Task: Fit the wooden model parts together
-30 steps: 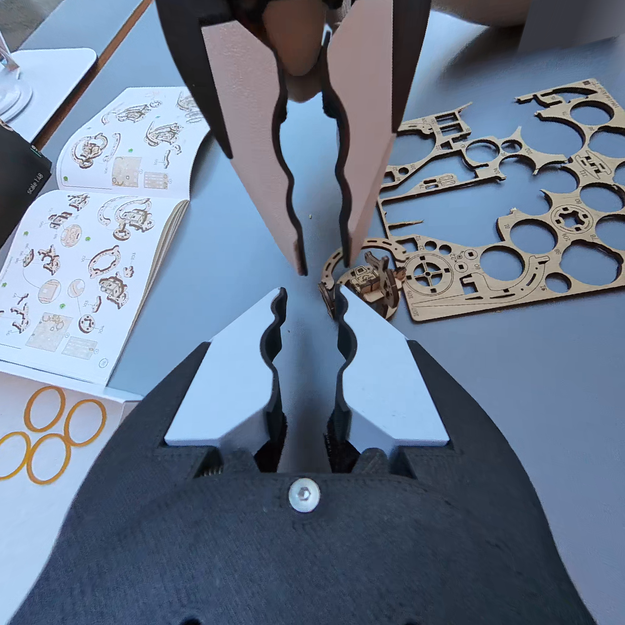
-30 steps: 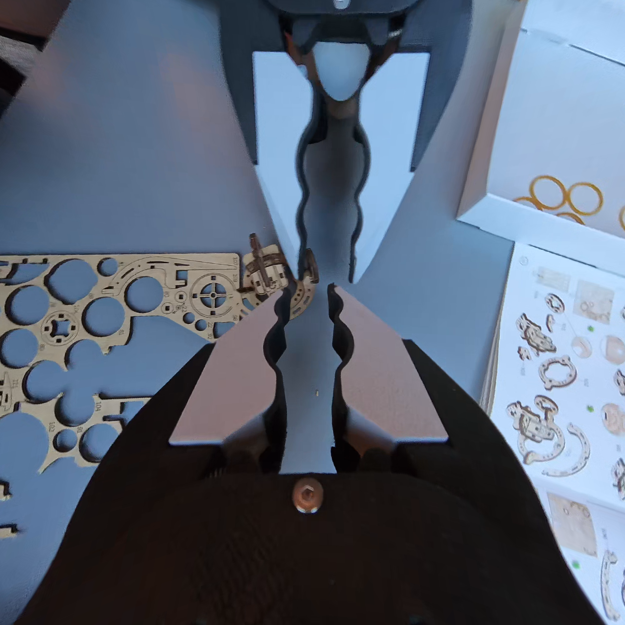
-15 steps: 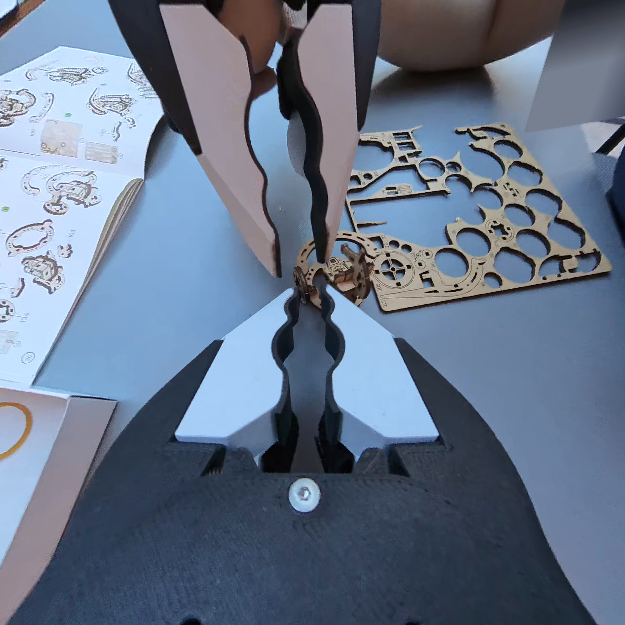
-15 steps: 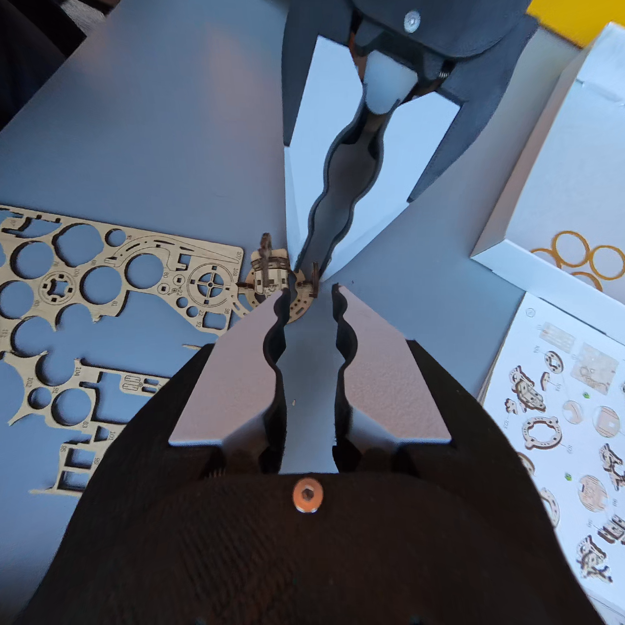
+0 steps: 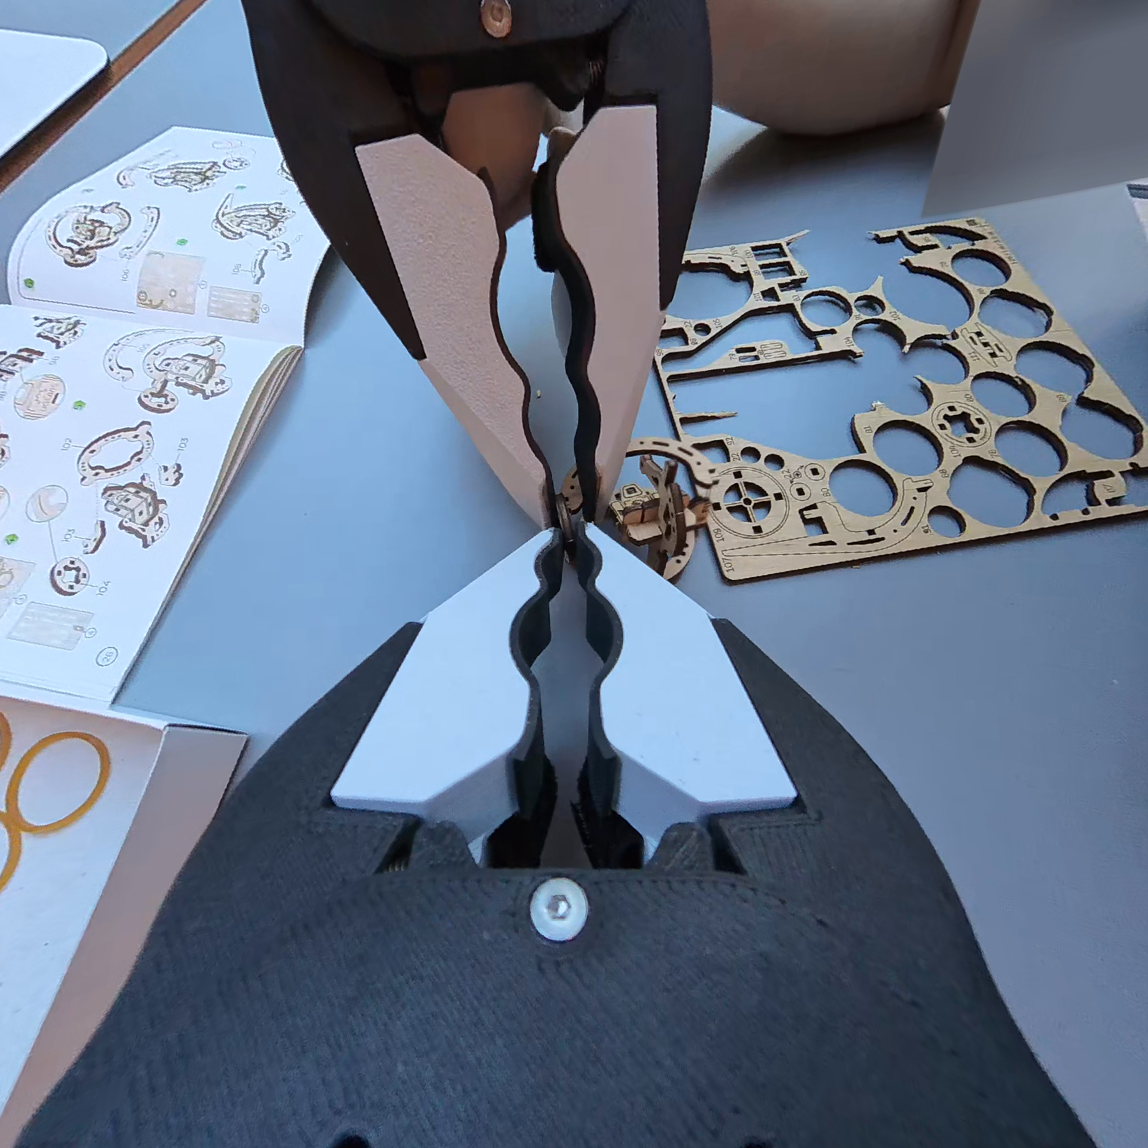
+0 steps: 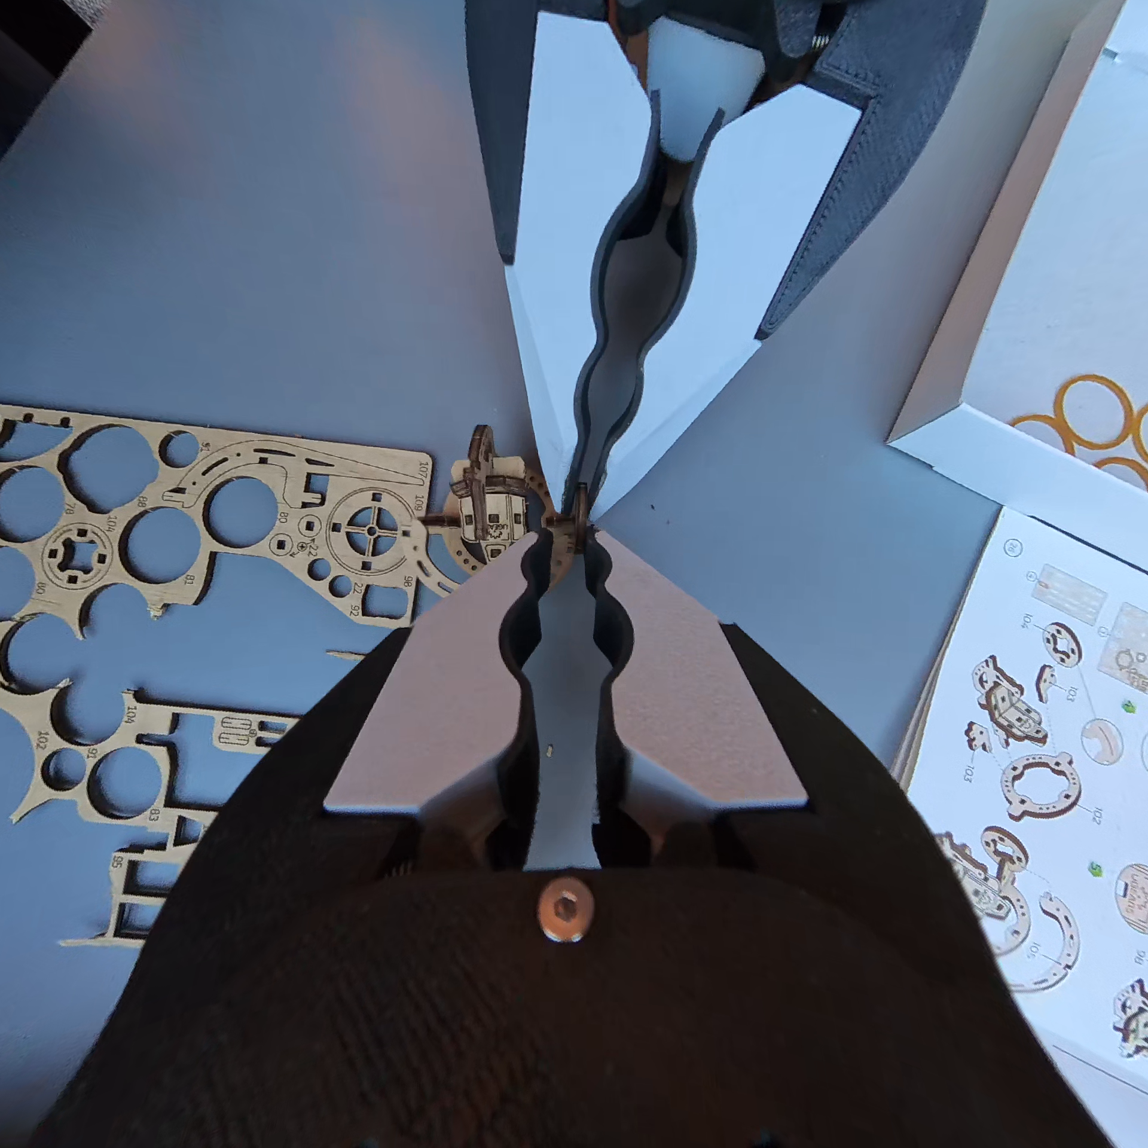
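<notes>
A small wooden model (image 5: 658,515) with a ring frame rests on the grey table beside its cut-out wooden sheet (image 5: 807,553). A small wooden disc (image 5: 565,514) sits at the model's left end. My left gripper (image 5: 568,539), with white fingers, is shut on the disc's near edge. My right gripper (image 5: 568,500), with pink fingers, comes from the far side and pinches the same spot. In the right wrist view my right gripper (image 6: 565,539) is closed on the model's (image 6: 491,515) ring edge. The left gripper (image 6: 581,491) holds the disc (image 6: 581,515) just beyond it.
The punched-out sheet (image 6: 373,472) lies flat next to the model. An open instruction booklet (image 5: 124,435) (image 6: 1056,745) lies on the other side. A white box (image 5: 62,901) (image 6: 1025,373) with orange rubber bands stands by the booklet. A person's arm (image 5: 838,62) rests at the back.
Both grippers have narrowed from open to shut. They moved together tip to tip onto the disc end of the model, which now stands between the fingertips.
</notes>
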